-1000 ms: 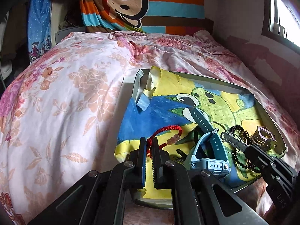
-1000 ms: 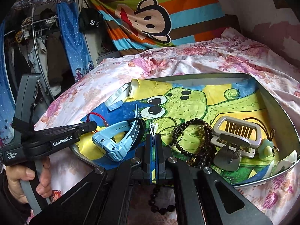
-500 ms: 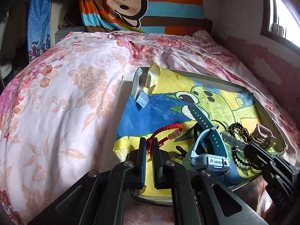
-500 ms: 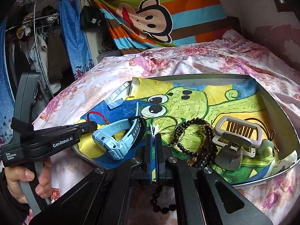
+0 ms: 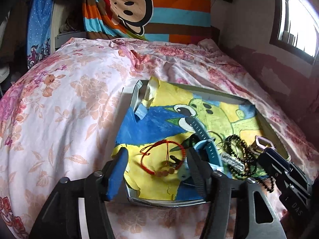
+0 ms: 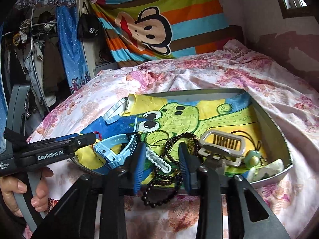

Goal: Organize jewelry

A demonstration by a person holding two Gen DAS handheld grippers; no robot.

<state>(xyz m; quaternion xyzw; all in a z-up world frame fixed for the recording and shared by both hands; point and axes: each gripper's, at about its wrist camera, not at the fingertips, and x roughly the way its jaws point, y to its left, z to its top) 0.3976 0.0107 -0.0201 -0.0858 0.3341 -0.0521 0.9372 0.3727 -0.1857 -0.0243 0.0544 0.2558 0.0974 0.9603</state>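
Note:
A shallow tray (image 5: 134, 97) (image 6: 275, 123) lined with a yellow and blue drawing lies on the bed. My left gripper (image 5: 157, 163) is open over its near left corner, with a red cord bracelet (image 5: 159, 159) lying on the liner between the fingers. My right gripper (image 6: 161, 159) is open at the near rim, with a dark bead strand (image 6: 165, 177) (image 5: 239, 151) between the fingers and hanging over the rim. A light blue watch (image 6: 117, 149) (image 5: 207, 145) lies left of the beads. A white hair claw (image 6: 223, 147) lies to the right.
The tray lies on a pink floral quilt (image 5: 65, 103). A small green pendant on a dark cord (image 6: 253, 157) and a whitish piece (image 6: 267, 169) lie in the tray's right corner. A striped monkey blanket (image 6: 151, 25) hangs behind. A clothes rack (image 6: 37, 45) stands left.
Both grippers have opened. The left let the red bracelet drop onto the liner; the right let go of the bead strand, which now rests across the rim.

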